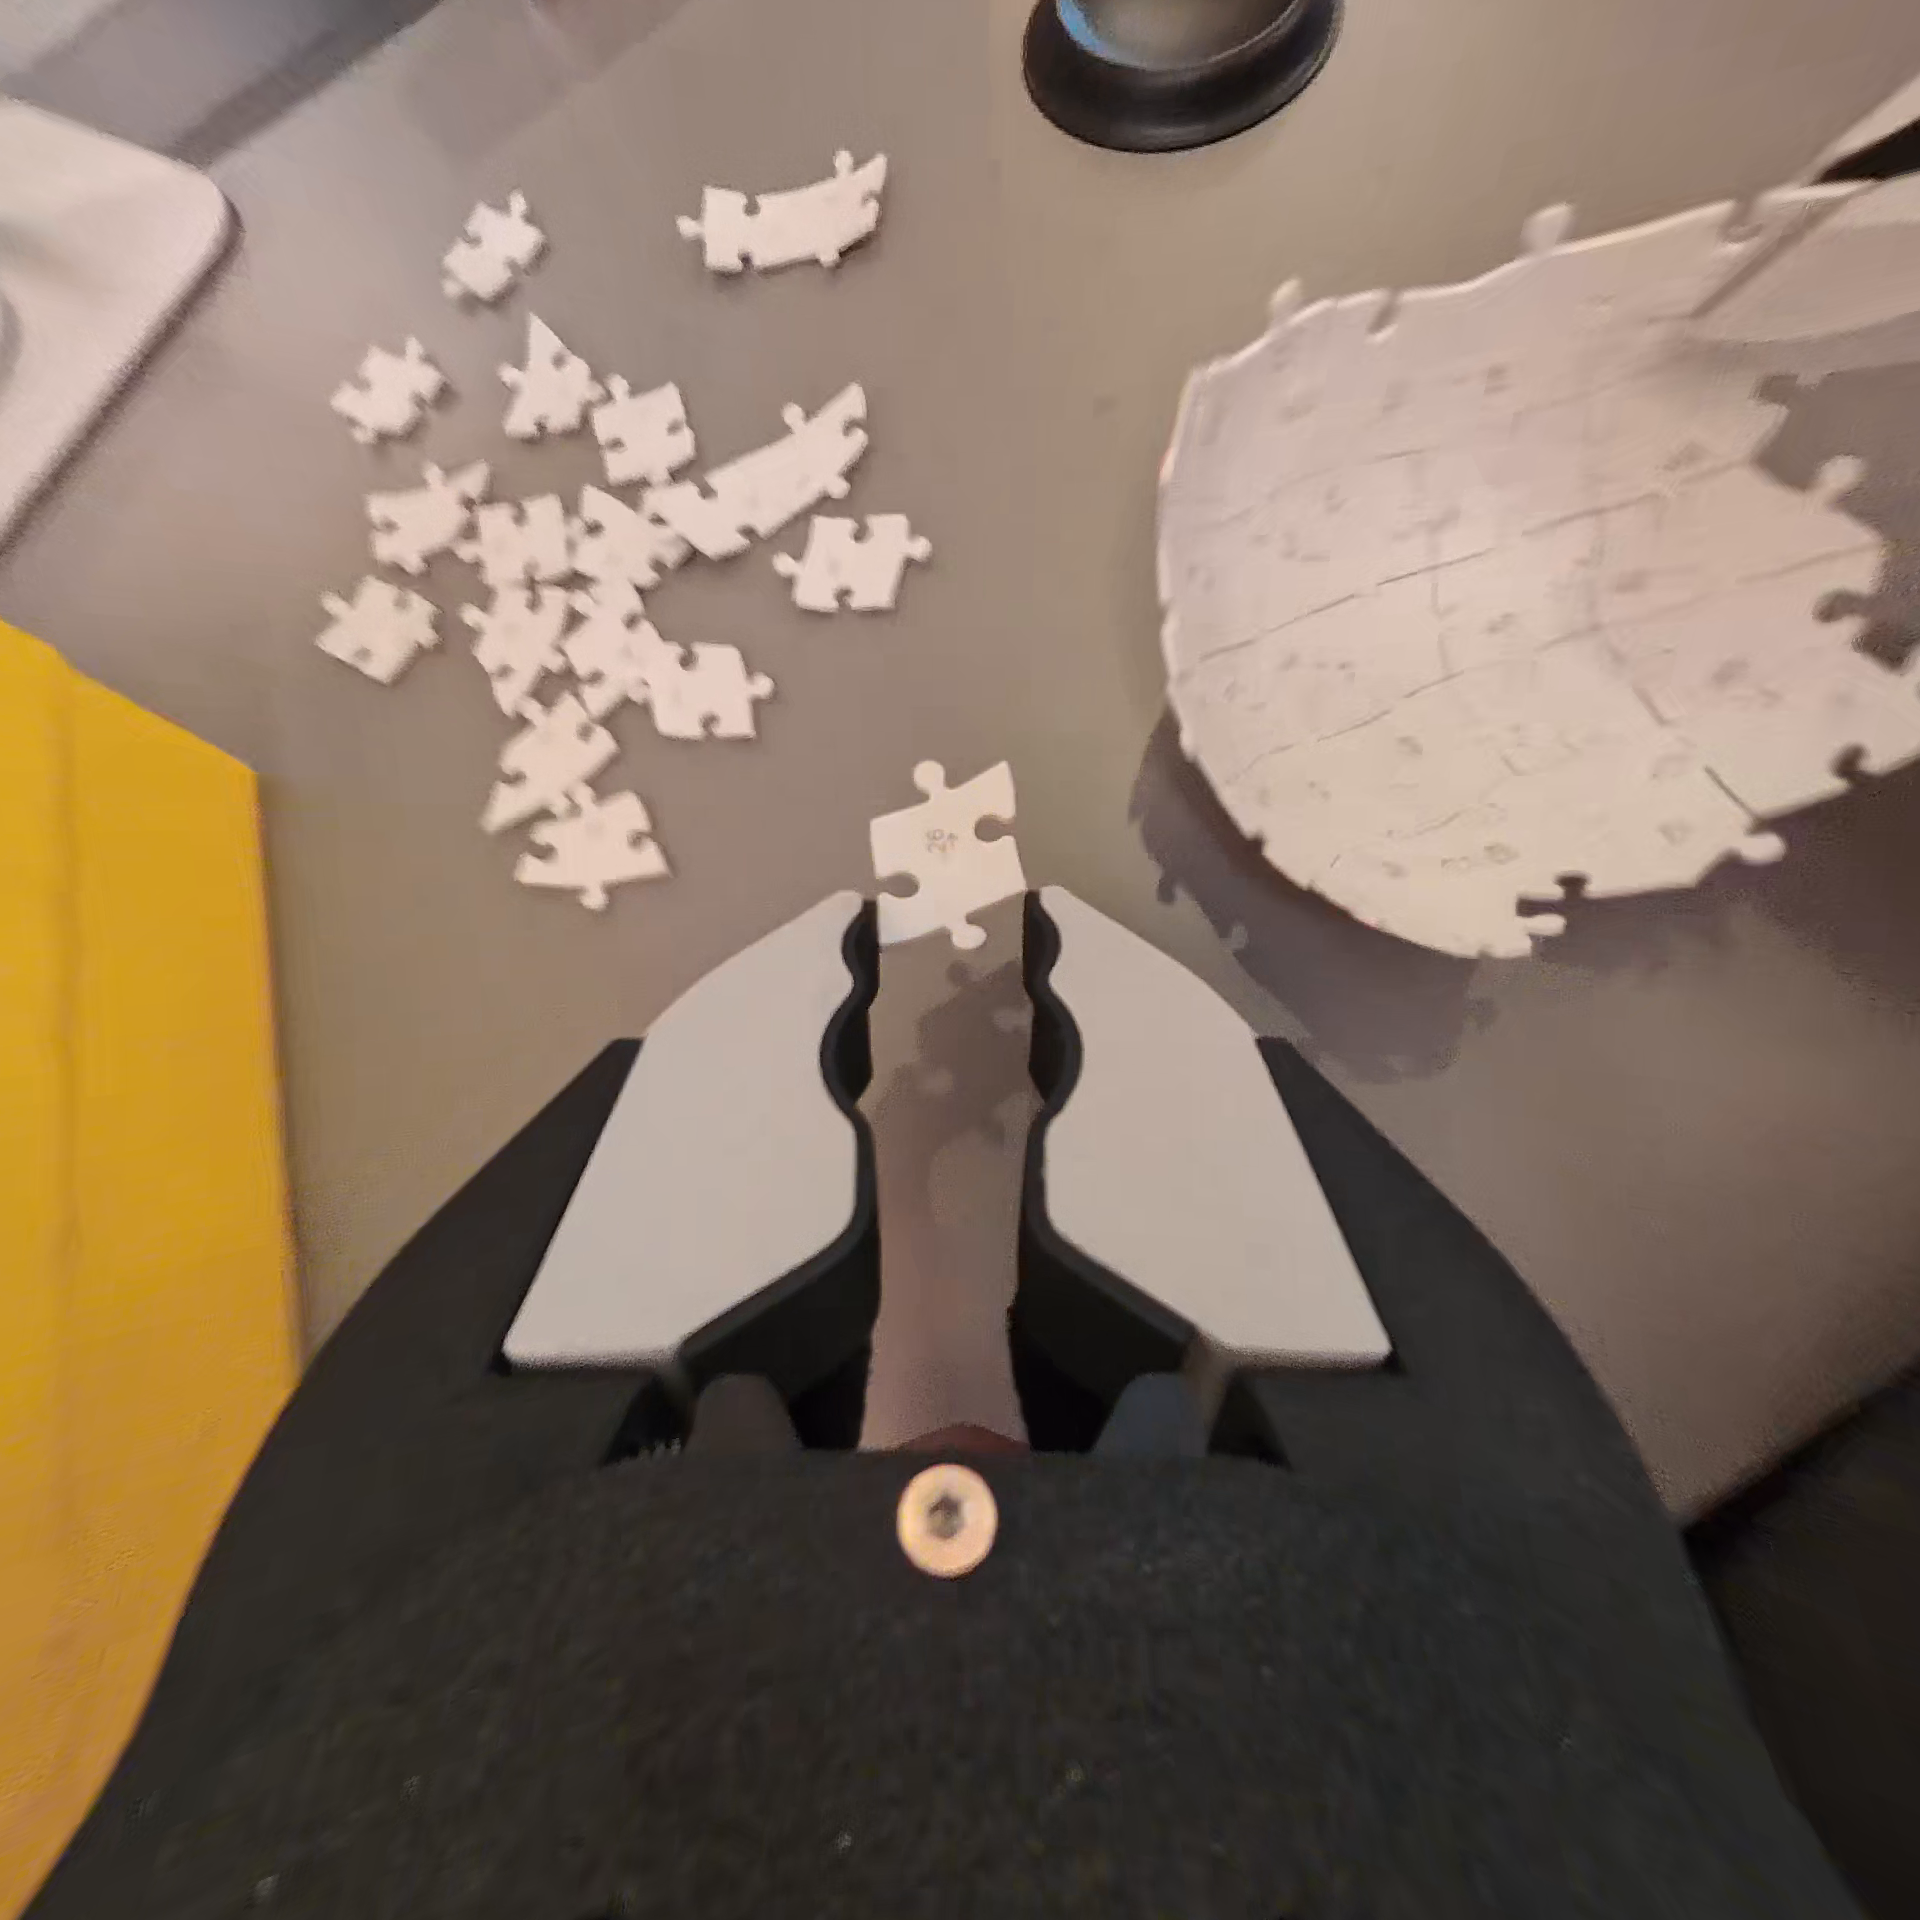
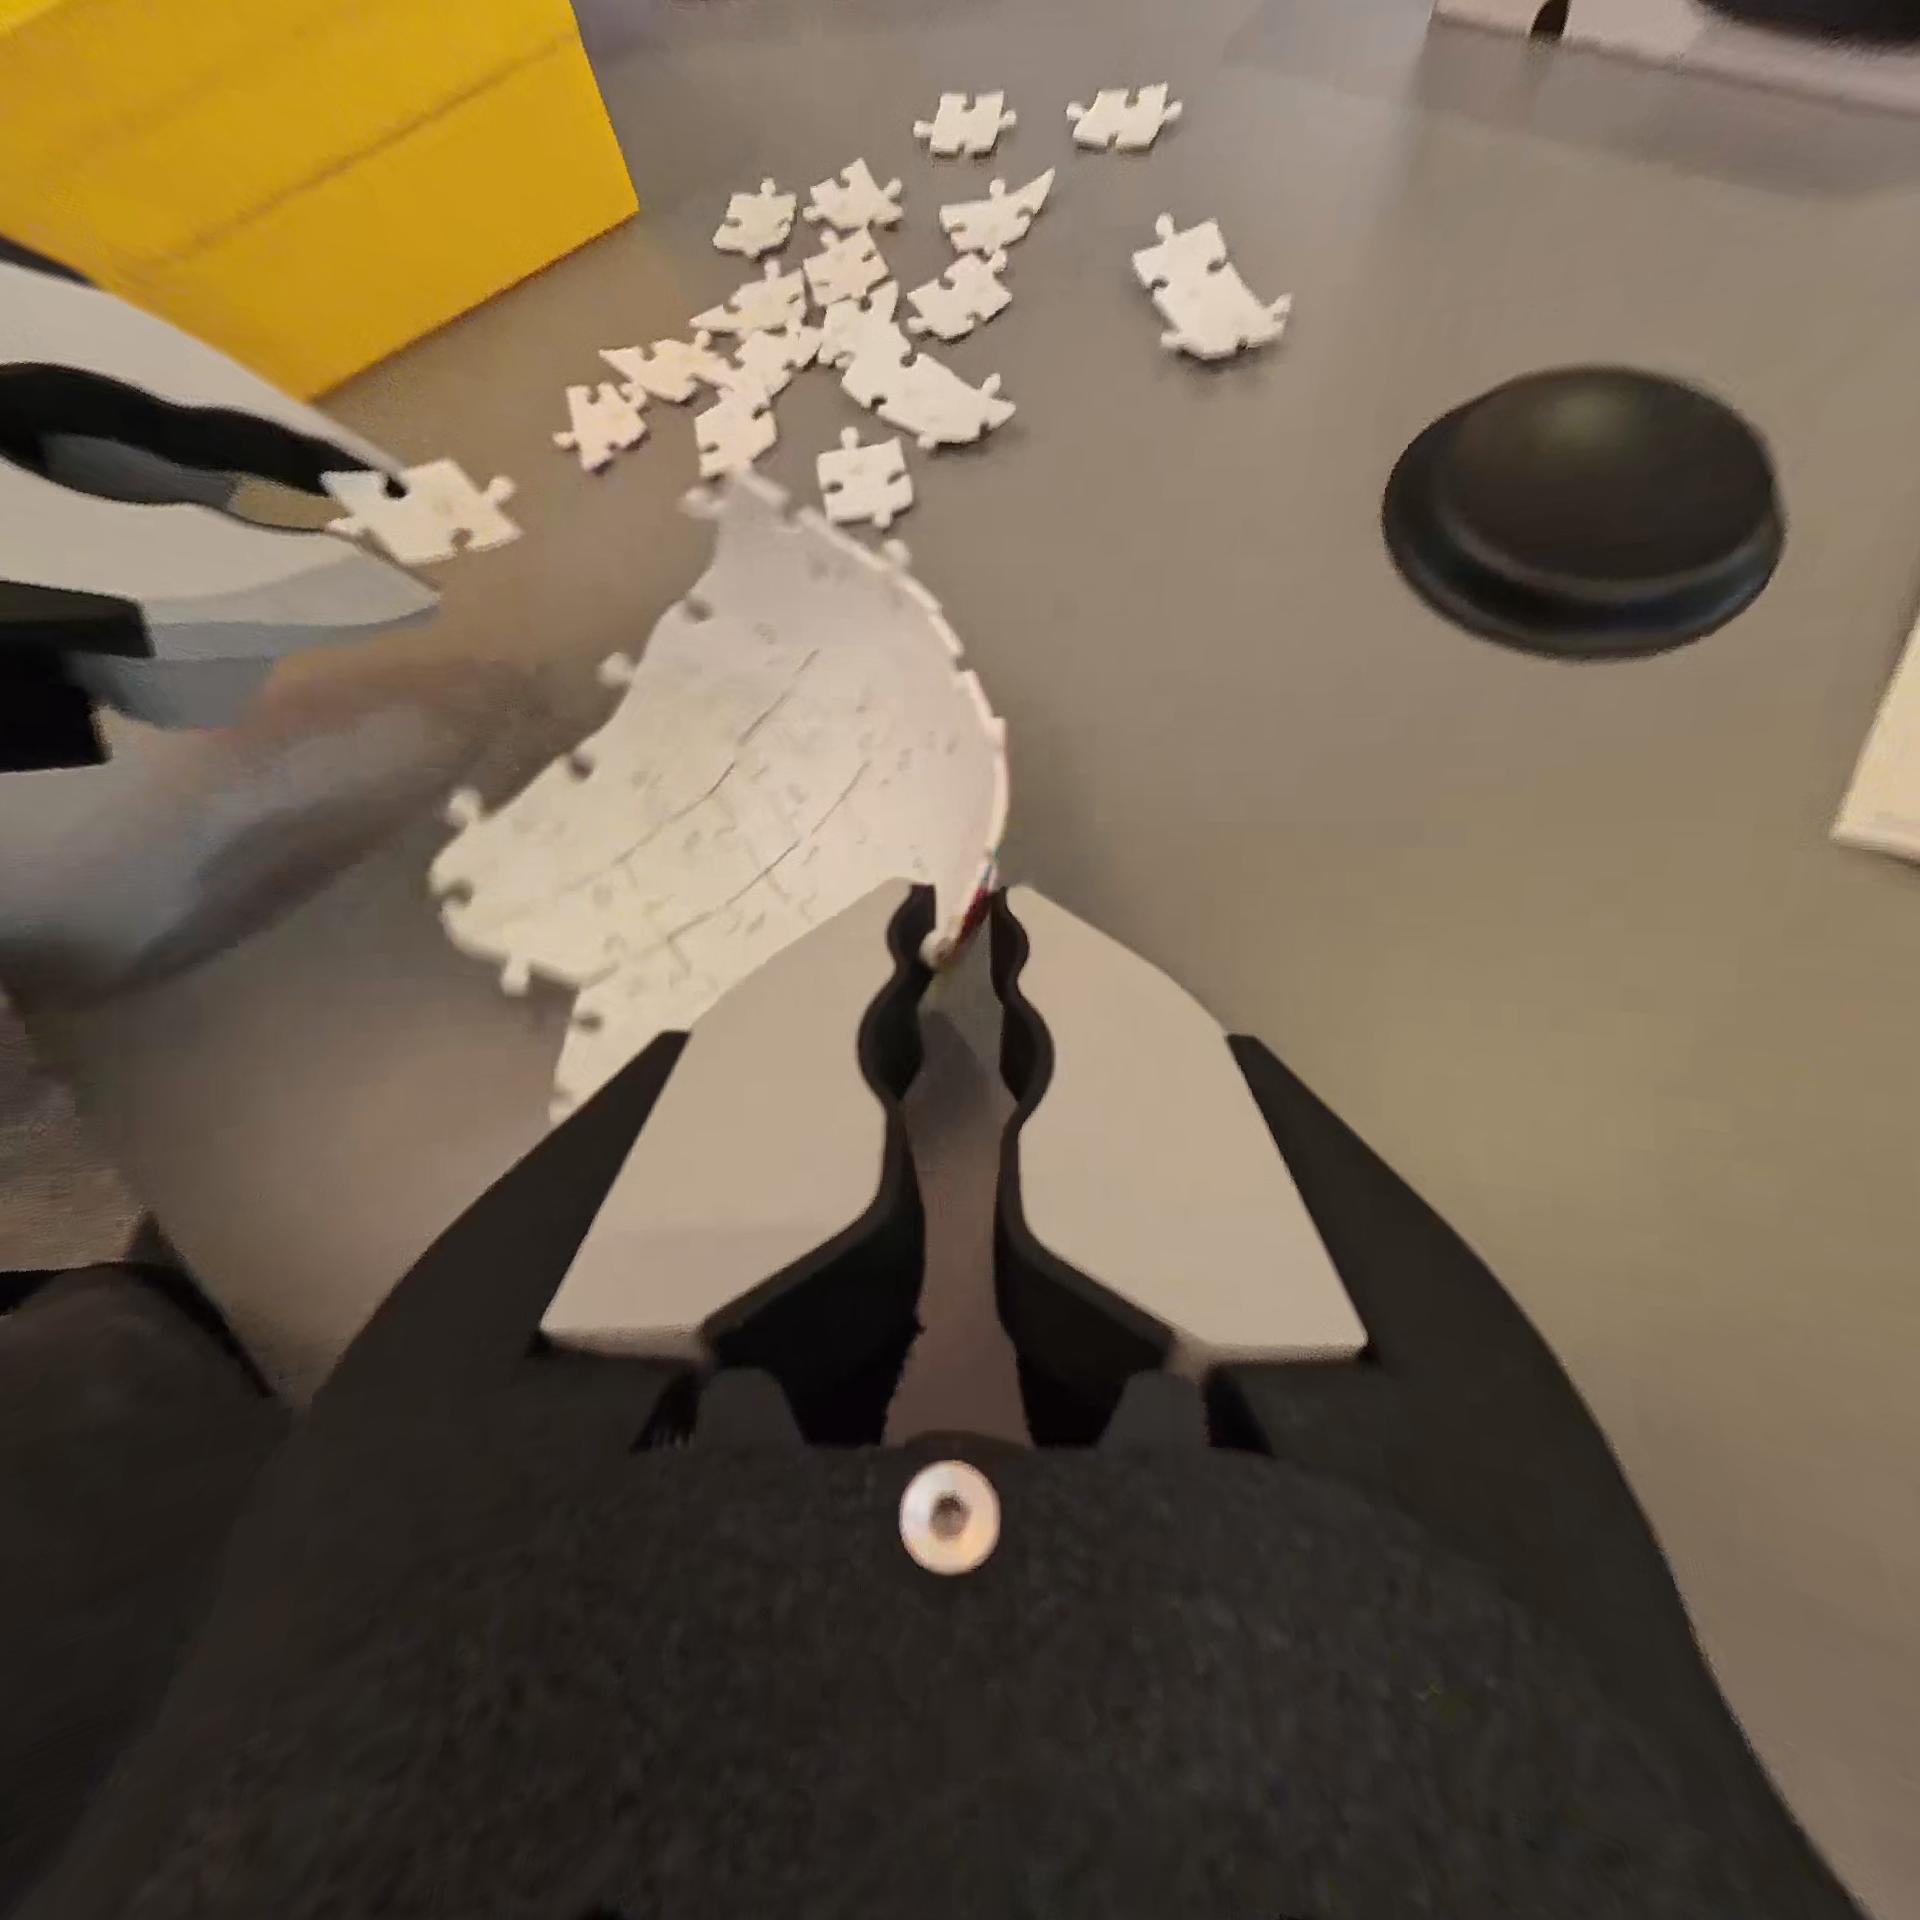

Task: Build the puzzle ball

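Piece (image 1: 951, 857) at left claw (image 1: 951, 909) tips, seemingly gripped

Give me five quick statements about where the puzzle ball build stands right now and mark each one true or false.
1. The left gripper holds a single puzzle piece. True.
2. The right gripper is open and empty. False: it is shut on the edge of the curved assembled shell.
3. The loose pieces lie on the grey table. True.
4. The shell is a finished closed ball. False: it is an open curved section with jagged edges.
5. The yellow box holds the loose pieces. False: they lie on the table beside it.
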`<state>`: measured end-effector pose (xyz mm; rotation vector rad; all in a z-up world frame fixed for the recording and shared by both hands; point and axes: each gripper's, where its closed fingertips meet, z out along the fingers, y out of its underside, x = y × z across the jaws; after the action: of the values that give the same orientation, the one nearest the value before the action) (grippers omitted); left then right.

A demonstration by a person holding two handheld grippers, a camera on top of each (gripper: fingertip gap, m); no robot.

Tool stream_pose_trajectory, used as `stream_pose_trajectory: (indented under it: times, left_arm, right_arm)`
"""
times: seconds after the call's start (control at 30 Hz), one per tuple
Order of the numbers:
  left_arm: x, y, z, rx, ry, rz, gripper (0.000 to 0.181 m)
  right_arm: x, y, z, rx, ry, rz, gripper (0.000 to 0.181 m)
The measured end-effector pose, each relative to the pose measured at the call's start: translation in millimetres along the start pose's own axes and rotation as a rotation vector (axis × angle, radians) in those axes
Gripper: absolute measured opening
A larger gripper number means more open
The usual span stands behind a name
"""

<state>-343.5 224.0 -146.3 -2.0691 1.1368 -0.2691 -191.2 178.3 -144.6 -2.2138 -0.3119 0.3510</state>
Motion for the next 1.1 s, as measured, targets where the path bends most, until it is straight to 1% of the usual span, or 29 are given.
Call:
stream_pose_trajectory:
  times: [0.07, 0.17, 0.27, 0.4, 0.57, 0.7, 0.8, 0.9, 1.1]
  left_arm:
    - [14.8, 6.8, -5.8, -0.016, 0.057, -0.095, 0.026]
    - [34.6, 15.1, -13.6, -0.040, 0.109, -0.240, 0.026]
    - [48.8, 20.6, -23.1, -0.019, 0.106, -0.339, 0.026]
    - [52.7, 27.4, -17.8, -0.040, 0.022, -0.322, 0.026]
    - [55.3, 15.9, 2.3, -0.036, -0.036, -0.321, 0.025]
    - [58.0, 16.9, 17.8, -0.061, -0.071, -0.320, 0.025]
    - [55.7, 14.3, 27.0, -0.067, -0.116, -0.308, 0.025]
    - [54.4, 9.9, 37.2, -0.070, -0.131, -0.328, 0.025]
    - [57.3, 7.4, 46.0, -0.079, -0.166, -0.283, 0.026]
  right_arm:
    - [1.6, -9.2, 0.5, 0.017, 0.054, -0.091, 0.003]
    - [-1.3, -18.7, 1.9, 0.047, 0.111, -0.191, 0.003]
    - [-2.6, -24.0, 2.9, 0.077, 0.158, -0.242, 0.003]
    - [-1.8, -37.0, 3.6, 0.132, 0.189, -0.273, 0.003]
    - [4.4, -54.5, 7.1, 0.222, 0.268, -0.355, 0.003]
    - [6.8, -63.2, 8.0, 0.262, 0.343, -0.448, 0.003]
    - [8.4, -68.7, 13.0, 0.259, 0.380, -0.512, 0.003]
    - [6.8, -70.7, 15.4, 0.262, 0.371, -0.524, 0.003]
    - [11.4, -72.6, 15.8, 0.252, 0.386, -0.540, 0.003]
